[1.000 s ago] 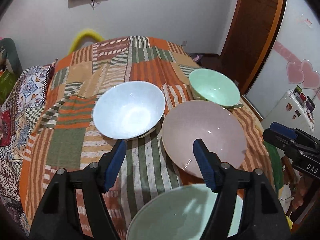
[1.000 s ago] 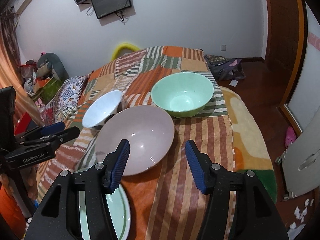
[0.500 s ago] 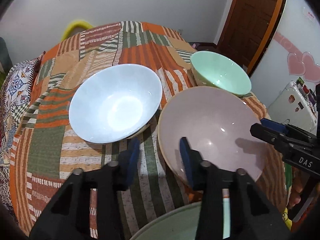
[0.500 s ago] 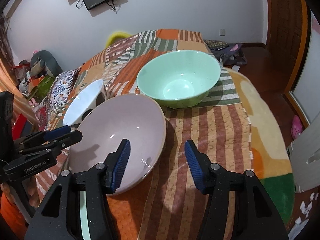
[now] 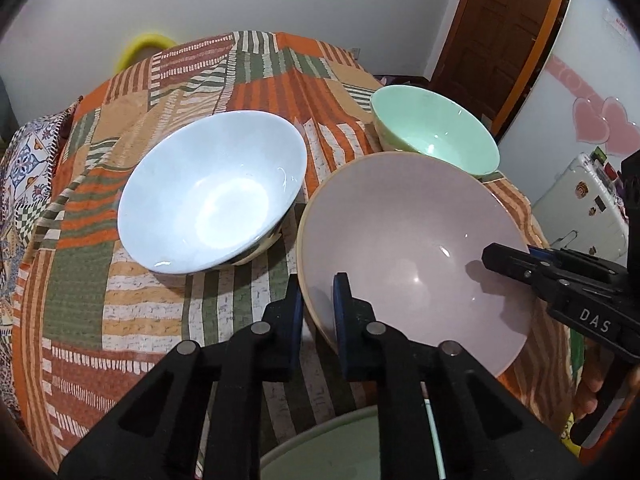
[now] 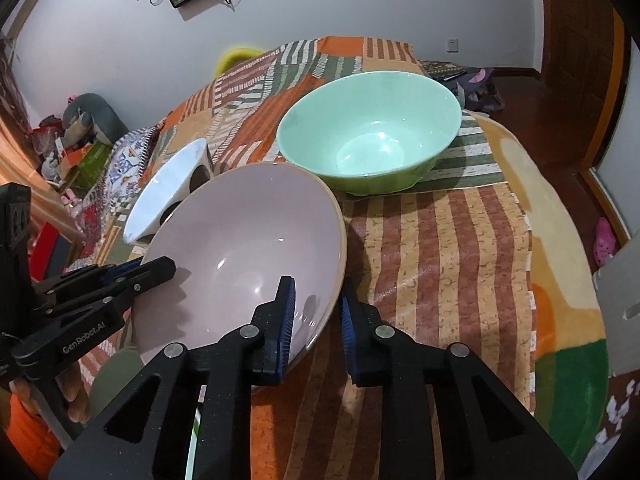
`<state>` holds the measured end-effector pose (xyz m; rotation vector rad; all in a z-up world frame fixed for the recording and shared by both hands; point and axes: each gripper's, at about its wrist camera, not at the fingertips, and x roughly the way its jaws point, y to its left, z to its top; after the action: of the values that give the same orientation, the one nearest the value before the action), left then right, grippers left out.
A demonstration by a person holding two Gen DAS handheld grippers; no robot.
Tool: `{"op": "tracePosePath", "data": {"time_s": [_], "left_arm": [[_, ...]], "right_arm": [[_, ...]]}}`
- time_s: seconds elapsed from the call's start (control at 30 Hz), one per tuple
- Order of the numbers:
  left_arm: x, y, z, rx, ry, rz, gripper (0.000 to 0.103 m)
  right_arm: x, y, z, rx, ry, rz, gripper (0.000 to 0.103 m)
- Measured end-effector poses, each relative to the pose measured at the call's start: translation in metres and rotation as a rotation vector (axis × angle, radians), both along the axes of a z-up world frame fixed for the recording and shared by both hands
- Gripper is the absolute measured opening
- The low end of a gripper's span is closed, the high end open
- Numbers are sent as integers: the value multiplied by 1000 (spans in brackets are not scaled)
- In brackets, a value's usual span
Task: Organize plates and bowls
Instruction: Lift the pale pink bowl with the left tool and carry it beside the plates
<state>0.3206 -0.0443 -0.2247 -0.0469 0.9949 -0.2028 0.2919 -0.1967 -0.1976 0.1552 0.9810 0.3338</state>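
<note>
A large pink bowl (image 5: 416, 248) (image 6: 248, 248) sits on the striped cloth. My left gripper (image 5: 318, 300) is shut on its near left rim. My right gripper (image 6: 316, 312) is shut on its opposite rim and also shows in the left wrist view (image 5: 516, 262). The left gripper shows in the right wrist view (image 6: 136, 272). A white bowl (image 5: 212, 192) (image 6: 168, 188) sits left of the pink bowl. A green bowl (image 5: 436, 132) (image 6: 372, 132) sits behind it. A pale green plate (image 5: 340, 448) lies at the near edge, mostly hidden.
The patchwork cloth (image 5: 120, 320) (image 6: 440, 260) covers a round table. A wooden door (image 5: 500, 32) and a white fridge (image 5: 580, 208) stand to the right. A cluttered floor with toys (image 6: 80, 140) lies to the left.
Both grippers moved forward onto the pink bowl and closed on its rim, the left from wide open, the right likewise. The bowls look nearer in both views.
</note>
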Motion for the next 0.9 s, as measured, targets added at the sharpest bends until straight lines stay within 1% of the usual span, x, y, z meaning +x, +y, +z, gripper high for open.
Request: {"op": "tracePosePath", "data": {"time_s": [0.1, 0.17, 0.27, 0.37, 0.6, 0.73, 0.9], "left_arm": [[-4, 4, 3, -28, 15, 4, 14], [-8, 5, 6, -33, 17, 4, 14], [-16, 4, 13, -30, 6, 0, 14], [-23, 4, 21, -47, -3, -1, 14], [-45, 6, 50, -54, -57, -2, 14], [-61, 14, 66, -61, -85, 13, 14], [-82, 27, 84, -50, -120, 36, 14]], "right_arm": [[-2, 3, 5, -14, -4, 2, 20], [-5, 3, 8, -17, -6, 6, 20], [-11, 4, 14, -25, -13, 8, 20], [-15, 3, 21, -26, -27, 2, 20], [-29, 6, 45, -32, -80, 8, 20], [-38, 15, 56, -32, -104, 24, 20], [-52, 27, 63, -32, -127, 46, 20]]}}
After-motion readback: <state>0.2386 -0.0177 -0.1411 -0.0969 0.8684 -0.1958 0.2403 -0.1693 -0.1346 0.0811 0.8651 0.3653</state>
